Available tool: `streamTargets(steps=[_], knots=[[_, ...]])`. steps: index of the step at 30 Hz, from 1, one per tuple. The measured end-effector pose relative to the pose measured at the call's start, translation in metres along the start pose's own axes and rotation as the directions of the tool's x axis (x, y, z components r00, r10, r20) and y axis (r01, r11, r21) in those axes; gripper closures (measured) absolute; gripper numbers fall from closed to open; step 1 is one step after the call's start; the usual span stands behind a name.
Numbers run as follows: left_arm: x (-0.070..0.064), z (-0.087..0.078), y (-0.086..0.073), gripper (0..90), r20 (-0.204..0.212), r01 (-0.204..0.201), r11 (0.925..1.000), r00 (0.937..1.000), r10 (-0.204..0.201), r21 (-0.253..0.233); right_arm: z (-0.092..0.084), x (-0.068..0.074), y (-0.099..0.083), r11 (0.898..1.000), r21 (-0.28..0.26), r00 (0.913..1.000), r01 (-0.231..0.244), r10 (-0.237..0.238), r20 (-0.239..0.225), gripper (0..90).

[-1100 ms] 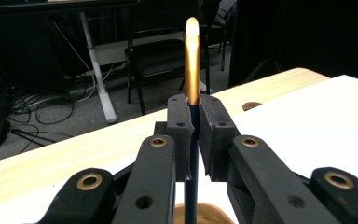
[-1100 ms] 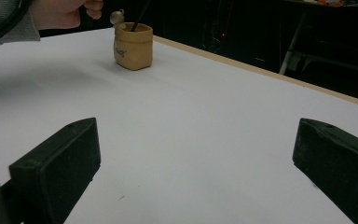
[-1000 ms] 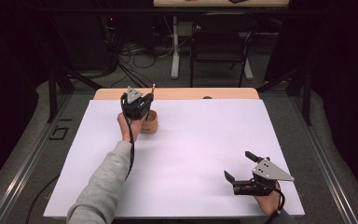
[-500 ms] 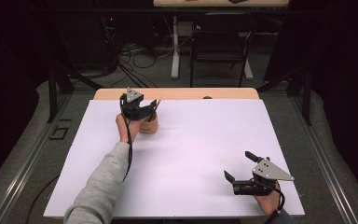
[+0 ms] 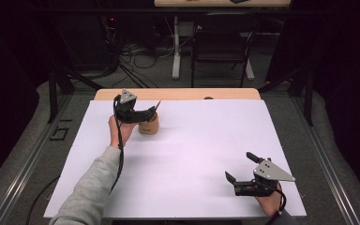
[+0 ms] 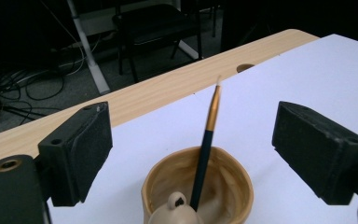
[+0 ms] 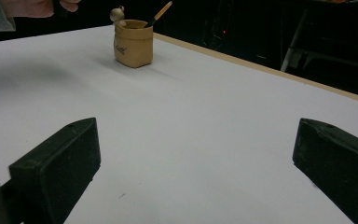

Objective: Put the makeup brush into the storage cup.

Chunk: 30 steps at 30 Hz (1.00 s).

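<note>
Left gripper (image 5: 140,114): jaws stand wide apart, holding nothing, poised above the small tan ceramic cup (image 6: 198,189). A slim dark-handled paintbrush with a gold ferrule (image 6: 206,137) stands in the cup between the jaws, long axis near upright, tip leaning away toward the counter's far edge.

Right gripper (image 5: 243,177): jaws likewise wide apart and empty, resting low near the front right of the white-covered counter (image 5: 201,140), well apart from the cup.

Judgement: the left gripper is far nearer; closing on the brush handle appears the likely move.
</note>
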<state>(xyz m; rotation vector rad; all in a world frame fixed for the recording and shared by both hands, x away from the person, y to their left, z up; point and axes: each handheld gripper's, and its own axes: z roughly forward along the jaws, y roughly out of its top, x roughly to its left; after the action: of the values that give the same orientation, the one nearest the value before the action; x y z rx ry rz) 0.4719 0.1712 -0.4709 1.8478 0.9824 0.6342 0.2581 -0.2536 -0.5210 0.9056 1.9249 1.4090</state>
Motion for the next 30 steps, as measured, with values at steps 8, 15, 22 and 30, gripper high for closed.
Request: streamTargets(steps=[8,15,22,30], knots=[[-0.006,-0.015,0.002,6.6,0.024,-0.038,0.9991,0.999,0.038,0.017,-0.001,0.001,0.001,1.0,0.011,1.0,0.007,-0.007,-0.002,0.4],[-0.005,-0.028,-0.003,3.5,0.019,-0.051,0.9985,0.9985,0.051,0.019,0.0,0.001,0.0,1.0,0.011,1.0,0.004,-0.004,-0.004,0.4],[-0.006,-0.043,-0.008,0.5,0.03,-0.065,0.9973,0.9975,0.064,0.033,0.0,0.001,0.0,1.0,0.009,1.0,0.005,-0.005,-0.003,0.4],[-0.009,-0.065,-0.019,0.2,0.011,-0.074,0.9972,0.9972,0.074,-0.003,0.001,0.003,0.0,1.0,0.015,0.9999,0.01,-0.01,-0.01,0.4]])
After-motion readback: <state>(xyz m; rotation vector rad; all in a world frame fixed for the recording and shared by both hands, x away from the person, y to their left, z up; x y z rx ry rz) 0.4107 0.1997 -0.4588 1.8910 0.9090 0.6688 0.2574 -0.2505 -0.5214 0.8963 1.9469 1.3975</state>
